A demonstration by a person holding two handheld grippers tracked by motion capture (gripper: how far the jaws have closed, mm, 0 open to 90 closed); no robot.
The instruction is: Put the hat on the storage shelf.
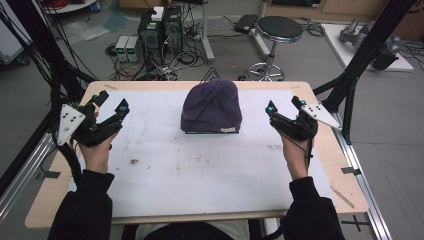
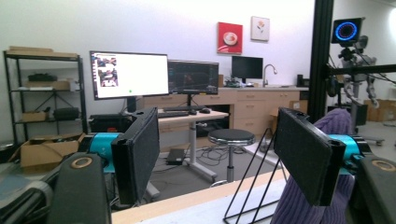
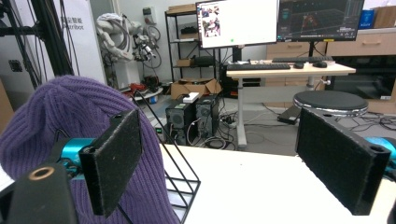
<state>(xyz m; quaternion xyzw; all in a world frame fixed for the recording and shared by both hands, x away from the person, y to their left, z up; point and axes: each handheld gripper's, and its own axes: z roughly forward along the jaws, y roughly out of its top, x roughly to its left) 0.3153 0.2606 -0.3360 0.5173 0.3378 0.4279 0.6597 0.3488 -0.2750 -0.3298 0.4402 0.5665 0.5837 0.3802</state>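
Two grippers hang over the table [image 1: 150, 170] in the high view, one at each side, with a purple knit beanie [image 1: 211, 106] between them on the far middle of the white surface. The left gripper [image 1: 112, 102] sits over the left edge, held by a hand [image 1: 97, 152] in a black sleeve, its jaws spread apart and holding nothing. The right gripper [image 1: 284, 106] is over the right side, also gaping and empty. The beanie lies well apart from both, draped over a black wire stand [image 1: 212, 75] whose tip shows at its far side. A round black stool [image 1: 279, 30] and two computer towers [image 1: 161, 31] stand on the floor beyond the table.

In the left gripper view, the left gripper [image 2: 224, 158] has its two black padded jaws wide apart with nothing in the gap. The beanie [image 2: 322, 186] shows at the lower right, partly behind the right-hand jaw, with the wire stand [image 2: 254, 186] just left of it. Monitors [image 2: 130, 74] glow on a desk far behind.

In the right gripper view, the right gripper [image 3: 238, 163] is likewise open and empty. The beanie [image 3: 60, 112] fills the left side, behind the left-hand jaw, and the wire stand [image 3: 173, 172] juts from it onto the table.
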